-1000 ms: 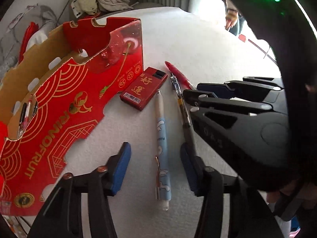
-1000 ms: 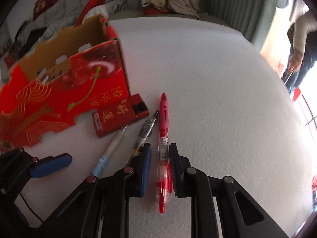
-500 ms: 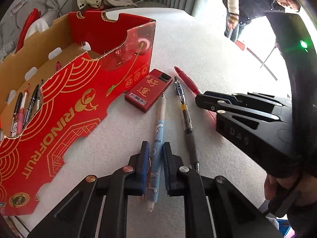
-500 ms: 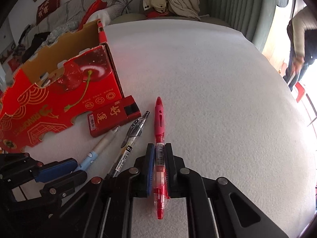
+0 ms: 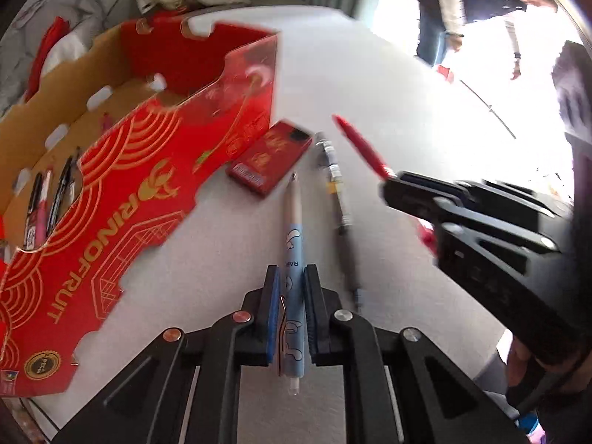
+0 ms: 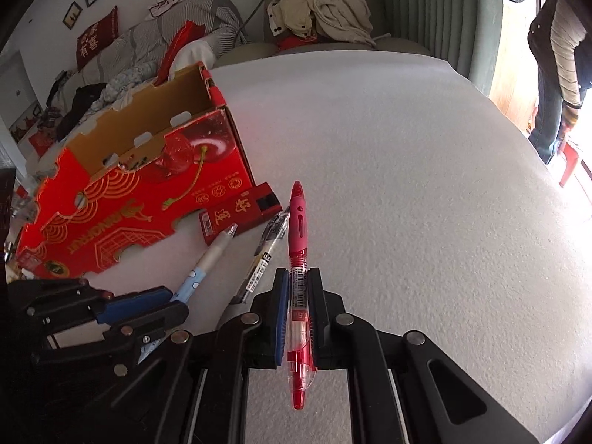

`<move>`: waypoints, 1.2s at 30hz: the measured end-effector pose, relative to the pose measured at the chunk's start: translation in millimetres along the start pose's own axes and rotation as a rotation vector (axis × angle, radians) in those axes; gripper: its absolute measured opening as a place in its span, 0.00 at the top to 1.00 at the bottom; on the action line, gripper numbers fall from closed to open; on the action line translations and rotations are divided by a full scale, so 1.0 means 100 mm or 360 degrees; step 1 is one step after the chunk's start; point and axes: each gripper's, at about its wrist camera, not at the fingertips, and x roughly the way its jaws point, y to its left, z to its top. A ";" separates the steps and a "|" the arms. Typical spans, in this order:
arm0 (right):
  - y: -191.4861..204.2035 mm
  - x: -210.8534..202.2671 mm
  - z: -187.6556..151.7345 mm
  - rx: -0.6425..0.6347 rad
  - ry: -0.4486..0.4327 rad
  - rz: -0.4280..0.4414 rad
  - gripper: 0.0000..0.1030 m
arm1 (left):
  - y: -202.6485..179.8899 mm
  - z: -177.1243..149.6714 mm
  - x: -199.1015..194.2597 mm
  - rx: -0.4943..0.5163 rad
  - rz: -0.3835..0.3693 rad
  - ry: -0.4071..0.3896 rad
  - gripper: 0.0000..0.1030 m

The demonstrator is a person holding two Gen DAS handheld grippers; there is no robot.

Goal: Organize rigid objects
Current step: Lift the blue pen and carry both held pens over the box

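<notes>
My left claw (image 5: 290, 318) pinches the blue pen (image 5: 293, 259) and my right claw (image 6: 298, 314) pinches the red pen (image 6: 298, 259), both near the red box (image 5: 111, 192). I should lift them level, then release well inside the box, over the pens lying there.

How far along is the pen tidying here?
Done: several pens already lie in the red box. In hand: the left hand-held gripper clamps the blue pen, the right hand-held gripper the red pen. Left: the clear pen and small red case on the table.
</notes>
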 end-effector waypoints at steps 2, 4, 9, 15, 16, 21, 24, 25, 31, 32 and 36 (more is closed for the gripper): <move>0.02 0.07 0.00 0.0002 0.0029 -0.0006 0.90 | -0.01 0.05 0.02 0.0018 0.0004 -0.0002 0.83; 0.04 0.10 -0.03 0.0004 0.0044 -0.0003 0.90 | -0.07 0.10 0.06 0.0075 0.0013 0.0038 0.75; 0.03 0.13 -0.06 0.0000 0.0042 -0.0012 0.90 | -0.25 0.24 0.16 0.0204 0.0062 0.0116 0.62; 0.04 0.12 -0.05 0.0004 0.0047 0.0005 0.90 | -0.15 0.31 0.15 0.0185 -0.0008 0.0142 0.91; 0.04 0.12 -0.05 0.0008 0.0046 0.0004 0.90 | -0.09 0.33 0.16 0.0193 0.0013 0.0132 0.91; 0.05 -0.02 -0.02 0.0024 -0.0016 0.0010 0.90 | -0.13 0.23 0.01 0.0214 0.0029 0.0041 0.91; 0.08 -0.16 0.04 0.0023 -0.0075 0.0034 0.90 | -0.07 0.20 -0.13 0.0177 0.0047 -0.0026 0.91; 0.10 -0.20 0.06 0.0019 -0.0090 0.0036 0.90 | -0.05 0.19 -0.17 0.0164 0.0056 -0.0047 0.91; 0.24 -0.36 0.16 -0.0027 -0.0162 0.0057 0.90 | 0.13 0.16 -0.40 0.0116 0.0169 -0.0167 0.91; 0.26 -0.37 0.18 -0.0038 -0.0166 0.0062 0.90 | 0.15 0.14 -0.43 0.0107 0.0186 -0.0184 0.91; 0.39 -0.42 0.23 -0.0088 -0.0187 0.0080 0.90 | 0.34 0.11 -0.59 0.0028 0.0248 -0.0259 0.91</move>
